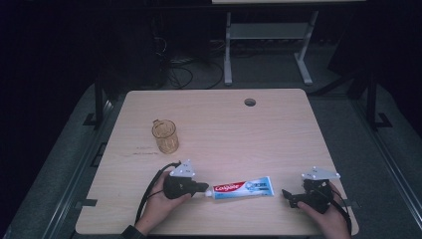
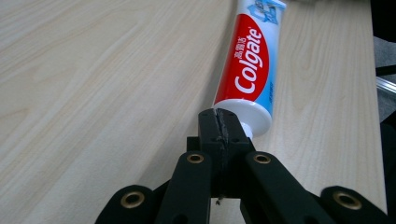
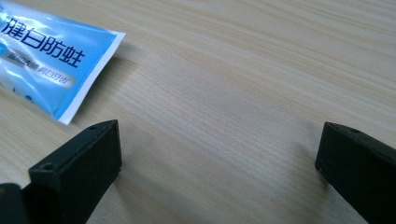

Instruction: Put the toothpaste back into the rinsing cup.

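Lying flat on the wooden table (image 1: 219,124), near its front edge, was a toothpaste tube (image 1: 243,188), cap end turned to the left gripper (image 1: 203,187) and crimped blue tail toward the right gripper (image 1: 285,194). Seen through the left gripper view, jaws shut tight against each other, nothing between them, tips pressed up to the tube's white cap (image 2: 247,116); red printed body of the toothpaste tube (image 2: 250,60) stretched away beyond. Held by the left hand (image 1: 159,201), low over the tabletop. Stood wide apart in the right gripper view, bare wood between the jaws, blue tail (image 3: 44,65) just past the left one, not touched. Gripped from behind by the right hand (image 1: 326,216). Farther back and to the left, well apart from everything, stood an amber cup (image 1: 165,136), upright.
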Action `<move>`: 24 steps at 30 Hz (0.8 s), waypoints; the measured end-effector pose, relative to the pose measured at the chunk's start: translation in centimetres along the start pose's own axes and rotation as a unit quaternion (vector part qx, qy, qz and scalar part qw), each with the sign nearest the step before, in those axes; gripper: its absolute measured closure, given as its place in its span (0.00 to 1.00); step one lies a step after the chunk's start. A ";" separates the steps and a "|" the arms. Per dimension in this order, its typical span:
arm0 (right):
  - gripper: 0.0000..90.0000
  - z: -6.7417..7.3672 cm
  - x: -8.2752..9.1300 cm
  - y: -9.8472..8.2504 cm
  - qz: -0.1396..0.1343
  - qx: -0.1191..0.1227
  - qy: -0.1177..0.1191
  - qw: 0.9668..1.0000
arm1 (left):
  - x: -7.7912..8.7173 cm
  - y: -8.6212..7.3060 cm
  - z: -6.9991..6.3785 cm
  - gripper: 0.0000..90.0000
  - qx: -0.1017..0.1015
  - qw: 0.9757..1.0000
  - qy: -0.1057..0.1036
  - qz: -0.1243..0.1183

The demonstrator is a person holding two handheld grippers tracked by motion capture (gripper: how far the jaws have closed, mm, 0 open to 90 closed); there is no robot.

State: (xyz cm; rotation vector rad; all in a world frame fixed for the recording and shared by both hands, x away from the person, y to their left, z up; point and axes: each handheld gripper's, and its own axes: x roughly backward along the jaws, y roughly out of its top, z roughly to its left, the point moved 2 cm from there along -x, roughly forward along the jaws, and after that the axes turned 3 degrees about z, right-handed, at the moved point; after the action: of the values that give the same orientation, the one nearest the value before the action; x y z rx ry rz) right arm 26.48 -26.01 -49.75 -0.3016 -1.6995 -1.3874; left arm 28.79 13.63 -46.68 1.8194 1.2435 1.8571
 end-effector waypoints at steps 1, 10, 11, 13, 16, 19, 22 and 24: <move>0.00 0.0 0.0 0.0 0.000 0.000 0.000 1.000 | 0.0 0.0 -0.1 1.00 0.000 1.000 -0.001 -0.001; 0.00 0.0 0.0 0.0 0.000 0.000 0.000 1.000 | 0.0 -0.1 -1.1 1.00 -0.005 1.000 -0.012 -0.001; 0.00 0.0 0.0 0.0 0.000 0.000 0.000 1.000 | 0.1 -0.2 -1.2 1.00 -0.005 1.000 -0.013 0.000; 0.00 0.0 0.0 0.0 0.000 0.000 0.000 1.000 | 0.2 -0.3 -1.3 1.00 -0.005 1.000 -0.015 0.000; 0.00 0.0 0.0 0.0 0.000 0.000 0.000 1.000 | 0.3 -0.4 -1.6 1.00 -0.004 1.000 -0.018 -0.001; 0.00 0.0 0.0 0.0 0.000 0.000 0.000 1.000 | 0.3 -0.5 -1.9 1.00 -0.006 1.000 -0.021 0.001; 0.00 0.0 0.0 0.0 0.000 0.000 0.000 1.000 | 0.3 -0.6 -2.2 1.00 -0.008 1.000 -0.024 0.001; 0.00 0.0 0.0 0.0 0.000 0.000 0.000 1.000 | 0.3 -0.5 -2.4 1.00 -0.010 1.000 -0.026 0.003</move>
State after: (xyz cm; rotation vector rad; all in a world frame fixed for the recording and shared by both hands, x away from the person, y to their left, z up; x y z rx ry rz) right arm 26.48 -26.01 -49.75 -0.3011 -1.6986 -1.3881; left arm 26.34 13.20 -46.51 1.8509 1.1982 1.8058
